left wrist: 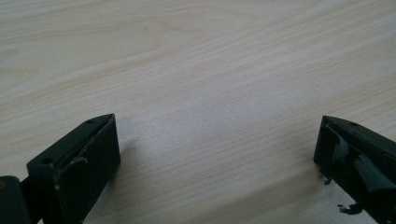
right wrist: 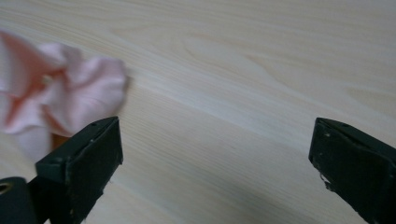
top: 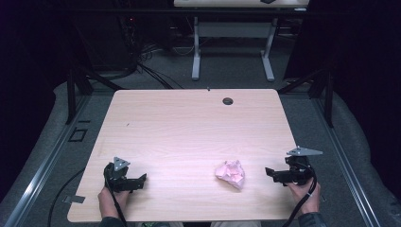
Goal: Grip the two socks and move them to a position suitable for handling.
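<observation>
Cloth [top: 231,173] left of right tongs [top: 268,171]

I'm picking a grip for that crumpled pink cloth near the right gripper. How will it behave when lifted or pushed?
The pink cloth lies bunched in soft folds, so it will probably droop and unfurl when lifted. It looks thin, likely very light. Pushed across the table, it would probably bunch or drag, not roll.

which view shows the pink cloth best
The high view: the whole crumpled pink cloth lies on the table, apart from both grippers. The right gripper view catches only part of it, blurred, beyond one jaw.
</observation>
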`<state>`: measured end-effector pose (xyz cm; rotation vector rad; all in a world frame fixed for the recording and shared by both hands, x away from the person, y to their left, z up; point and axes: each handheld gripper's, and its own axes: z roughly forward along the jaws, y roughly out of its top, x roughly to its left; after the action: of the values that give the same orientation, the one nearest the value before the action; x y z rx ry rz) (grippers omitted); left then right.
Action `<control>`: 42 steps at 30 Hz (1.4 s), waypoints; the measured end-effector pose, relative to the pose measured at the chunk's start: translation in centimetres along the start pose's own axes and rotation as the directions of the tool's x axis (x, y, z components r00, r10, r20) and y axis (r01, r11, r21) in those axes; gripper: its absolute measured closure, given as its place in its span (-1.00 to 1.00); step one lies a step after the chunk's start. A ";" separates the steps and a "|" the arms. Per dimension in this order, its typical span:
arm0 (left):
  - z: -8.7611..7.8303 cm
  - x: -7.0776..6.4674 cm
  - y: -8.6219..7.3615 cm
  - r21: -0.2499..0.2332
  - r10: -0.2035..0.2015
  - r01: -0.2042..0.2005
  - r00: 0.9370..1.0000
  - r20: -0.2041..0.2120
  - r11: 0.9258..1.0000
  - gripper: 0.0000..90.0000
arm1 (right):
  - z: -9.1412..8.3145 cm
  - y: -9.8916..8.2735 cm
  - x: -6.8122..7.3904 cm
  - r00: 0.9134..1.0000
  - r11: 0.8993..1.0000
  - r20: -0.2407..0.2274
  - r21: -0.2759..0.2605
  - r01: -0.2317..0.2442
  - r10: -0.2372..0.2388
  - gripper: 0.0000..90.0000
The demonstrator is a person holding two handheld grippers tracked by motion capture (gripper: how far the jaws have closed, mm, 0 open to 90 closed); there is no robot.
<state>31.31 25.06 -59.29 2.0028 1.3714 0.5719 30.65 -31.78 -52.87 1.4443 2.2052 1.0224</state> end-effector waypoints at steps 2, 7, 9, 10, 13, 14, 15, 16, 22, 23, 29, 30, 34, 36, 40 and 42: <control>0.0 0.0 0.0 0.000 0.000 0.000 1.000 0.000 1.000 -1.00 | -0.8 1.1 1.2 0.999 1.000 -0.029 -0.001 0.023 -0.023 -0.88; 0.0 0.0 0.0 0.000 -0.001 0.001 1.000 0.000 1.000 -1.00 | -1.3 3.4 4.4 0.987 0.993 -0.114 0.006 0.114 -0.113 -0.74; 0.0 0.0 0.0 0.000 -0.002 0.002 1.000 0.000 1.000 -1.00 | -1.1 4.1 5.6 0.978 0.989 -0.149 -0.002 0.146 -0.144 -0.65; 0.0 0.0 0.0 0.000 -0.001 0.001 1.000 0.000 1.000 -1.00 | -1.0 4.4 6.0 0.975 0.988 -0.161 0.006 0.155 -0.152 -0.60; 0.0 0.0 0.0 0.000 -0.002 0.002 1.000 0.000 1.000 -1.00 | -0.1 5.5 7.7 0.961 0.981 -0.207 0.020 0.190 -0.182 -0.40; 0.0 0.0 0.0 0.000 -0.001 0.001 1.000 0.000 1.000 -1.00 | 0.7 6.1 8.7 0.954 0.975 -0.219 0.039 0.218 -0.205 -0.21; 0.0 0.0 0.0 -0.001 -0.001 0.001 1.000 0.000 1.000 -1.00 | 1.1 6.4 9.0 0.952 0.973 -0.220 0.051 0.227 -0.211 -0.16; 0.0 0.0 0.0 -0.001 -0.001 0.001 1.000 0.000 1.000 -1.00 | 1.7 6.6 9.4 0.952 0.972 -0.224 0.063 0.227 -0.208 -0.09; 0.0 0.0 0.0 0.000 -0.002 0.002 1.000 0.000 1.000 -1.00 | 5.0 7.0 10.0 0.953 0.954 -0.236 0.185 0.237 -0.191 0.40; 0.0 0.0 0.0 -0.001 -0.002 0.002 1.000 0.000 1.000 -1.00 | 5.4 6.9 10.0 0.954 0.953 -0.233 0.191 0.234 -0.188 0.52; 0.0 0.0 0.0 0.001 0.001 -0.001 1.000 0.000 1.000 -0.99 | 5.3 7.0 9.7 0.958 0.959 -0.219 0.175 0.223 -0.183 0.92; 0.0 0.0 0.0 0.001 0.001 -0.001 1.000 0.000 1.000 -0.99 | 5.0 7.1 9.7 0.959 0.961 -0.215 0.167 0.222 -0.185 0.92; 0.0 0.0 0.0 0.001 0.001 -0.001 1.000 0.000 1.000 -0.99 | 3.8 7.7 9.9 0.954 0.967 -0.230 0.124 0.224 -0.192 0.92; 0.0 0.0 0.0 0.002 0.001 -0.001 1.000 -0.001 1.000 -0.99 | 3.1 8.1 10.1 0.951 0.969 -0.237 0.099 0.228 -0.199 0.92; 0.0 0.0 0.0 0.001 0.001 -0.001 1.000 -0.001 1.000 -0.99 | 1.5 8.9 11.3 0.940 0.969 -0.256 0.040 0.242 -0.224 0.92; 0.0 0.0 0.0 0.001 0.001 -0.001 1.000 0.000 1.000 -0.99 | 1.3 9.0 11.6 0.938 0.969 -0.259 0.031 0.245 -0.229 0.92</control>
<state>31.29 25.07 -59.28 2.0044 1.3714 0.5721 32.29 -18.86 -45.97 1.0836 2.5384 1.1125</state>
